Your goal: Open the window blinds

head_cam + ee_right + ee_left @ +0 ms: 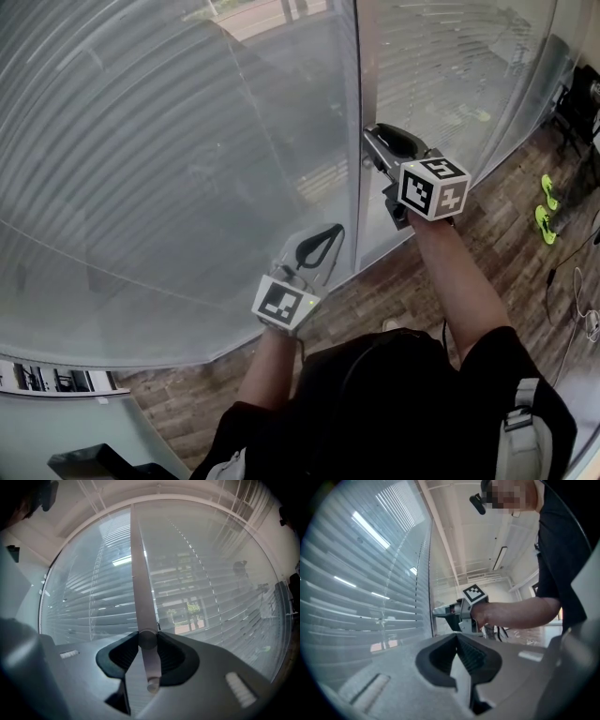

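Closed horizontal blinds (pixel 141 169) cover the window in front of me. A pale, slim tilt wand (pixel 140 588) hangs down the seam between two blind panels. My right gripper (pixel 148 641) is shut on the wand near its lower end, and the wand's tip pokes out below the jaws. In the head view that gripper (pixel 373 141) reaches level to the seam. My left gripper (pixel 330 232) hangs lower, close to the blinds, shut with nothing between its jaws (pixel 459 644). The left gripper view shows the right gripper (pixel 440 612) against the slats (pixel 356 597).
A wooden floor (pixel 441 291) runs along the foot of the window. Two bright green things (pixel 546 211) lie on the floor at the right, with white cables (pixel 583 314) beside them. Dark furniture (pixel 581 98) stands at the far right.
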